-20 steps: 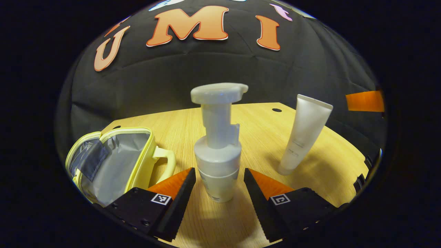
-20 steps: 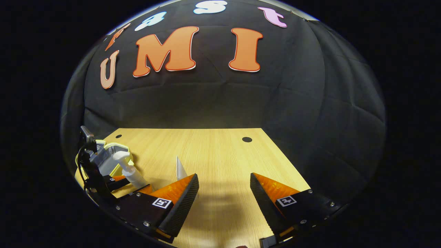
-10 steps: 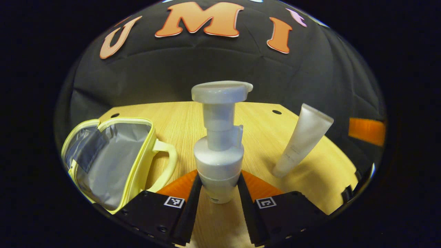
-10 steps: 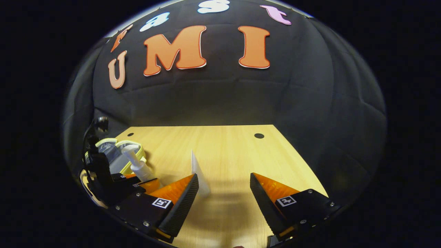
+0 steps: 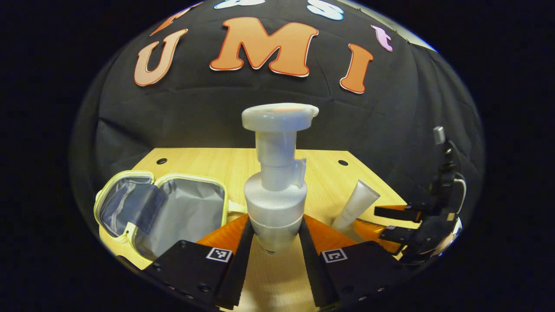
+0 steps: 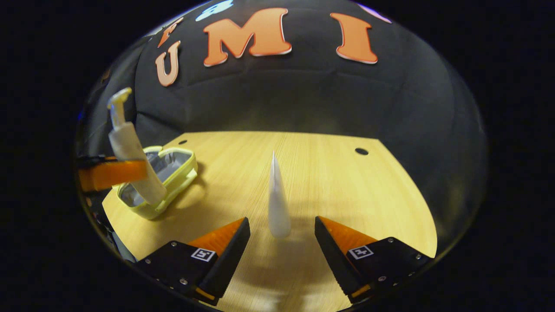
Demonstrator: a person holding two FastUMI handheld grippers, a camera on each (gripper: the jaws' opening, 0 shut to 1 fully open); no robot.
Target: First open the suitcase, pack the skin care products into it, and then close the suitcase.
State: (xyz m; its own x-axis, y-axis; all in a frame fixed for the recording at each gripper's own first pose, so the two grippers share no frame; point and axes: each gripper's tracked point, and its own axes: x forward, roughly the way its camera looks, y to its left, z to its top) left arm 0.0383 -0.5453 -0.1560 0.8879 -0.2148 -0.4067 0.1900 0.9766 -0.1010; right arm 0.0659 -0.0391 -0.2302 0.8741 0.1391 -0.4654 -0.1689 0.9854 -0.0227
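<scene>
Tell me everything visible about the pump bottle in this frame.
The pump bottle is pale white, plastic by the look, with a round body, a stepped collar and a flat pump head with a short spout on top. It stands upright in the left tool, whose two fingers press its lower body from either side. In the right gripper view it hangs tilted, clear of the table, above the open yellow case.

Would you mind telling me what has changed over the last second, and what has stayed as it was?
The left claw closed on the pump bottle and lifted it off the table; it now hangs above the open pouch. The right claw moved up to the standing tube, which now sits between its open fingers, not yet gripped. The pouch stayed open where it lay, and the tube stayed upright.
</scene>
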